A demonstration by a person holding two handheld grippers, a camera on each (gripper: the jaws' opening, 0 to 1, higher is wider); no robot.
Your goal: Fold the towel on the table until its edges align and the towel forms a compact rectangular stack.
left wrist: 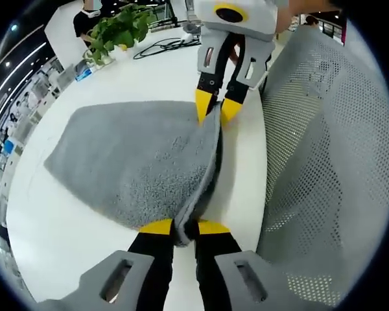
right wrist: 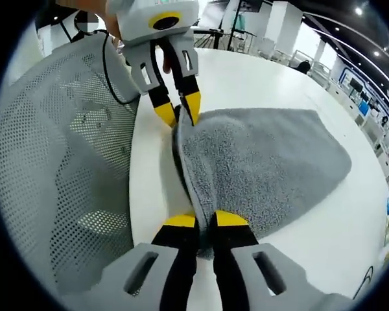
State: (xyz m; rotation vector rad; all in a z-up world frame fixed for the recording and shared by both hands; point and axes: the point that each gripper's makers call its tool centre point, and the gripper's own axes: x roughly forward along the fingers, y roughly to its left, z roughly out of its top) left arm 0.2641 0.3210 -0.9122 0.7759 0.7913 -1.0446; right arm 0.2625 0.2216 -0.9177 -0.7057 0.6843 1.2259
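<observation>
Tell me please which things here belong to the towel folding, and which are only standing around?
Belong to the job:
- grey towel, lying on the white table
- left hand-held gripper, shut on one end of the towel's edge
- right hand-held gripper, shut on the other end

Only standing around:
- grey mesh chair back
- potted green plant
- black cable

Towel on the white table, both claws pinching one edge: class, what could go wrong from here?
1. The towel edge is held only at the yellow tips of the left claw and right claw; it may slip out.
2. That edge lies near the table rim beside the mesh chair; it could slide off.
</observation>
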